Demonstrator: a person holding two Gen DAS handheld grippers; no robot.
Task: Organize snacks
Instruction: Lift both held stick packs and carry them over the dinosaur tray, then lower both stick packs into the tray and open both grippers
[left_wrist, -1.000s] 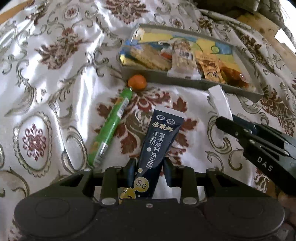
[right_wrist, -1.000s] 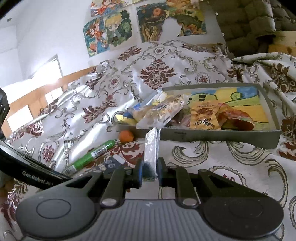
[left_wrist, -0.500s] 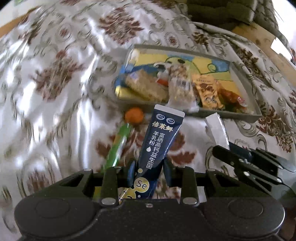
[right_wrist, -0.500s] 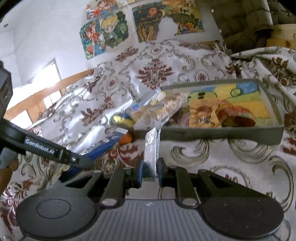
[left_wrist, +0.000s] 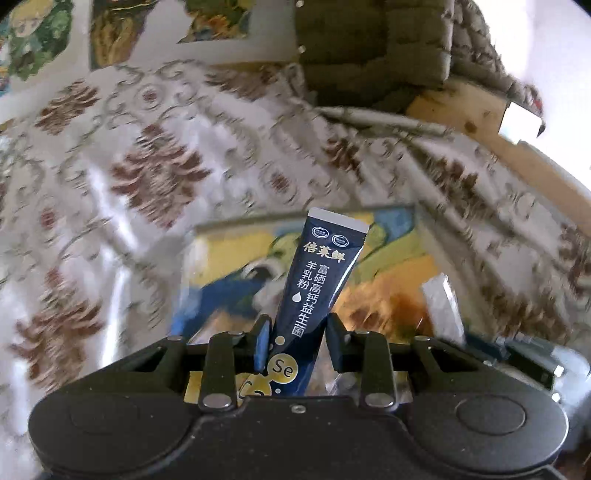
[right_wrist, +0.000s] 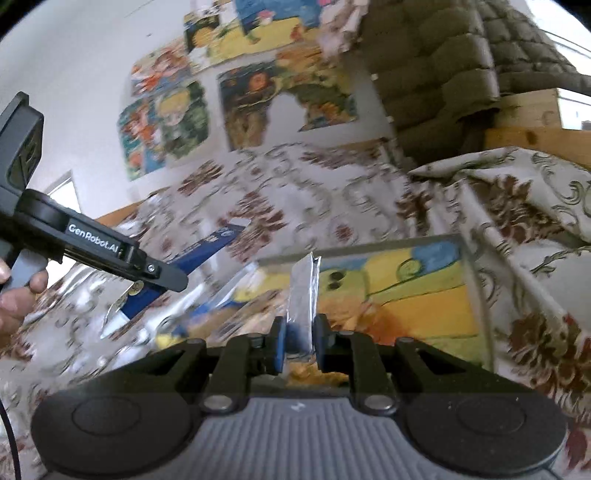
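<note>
My left gripper (left_wrist: 297, 341) is shut on a dark blue stick sachet (left_wrist: 319, 280) with Chinese print and holds it up over the grey snack tray (left_wrist: 391, 212). The sachet also shows in the right wrist view (right_wrist: 199, 254), held by the left gripper (right_wrist: 162, 277). My right gripper (right_wrist: 298, 341) is shut on a clear silvery packet (right_wrist: 303, 291) above the tray (right_wrist: 469, 295), whose painted yellow and blue floor (right_wrist: 417, 288) shows. That packet also shows at the right of the left wrist view (left_wrist: 441, 306). Snack packs lie blurred in the tray's near part.
A white cloth with brown floral pattern (left_wrist: 155, 173) covers the surface around the tray. Cartoon posters (right_wrist: 173, 122) hang on the wall behind. A dark quilted cushion (right_wrist: 443, 62) and a wooden frame (right_wrist: 528, 136) stand at the back right.
Both grippers have lifted and moved forward with their packets, from in front of the tray to above it. The green stick and the orange sweet have dropped out of view.
</note>
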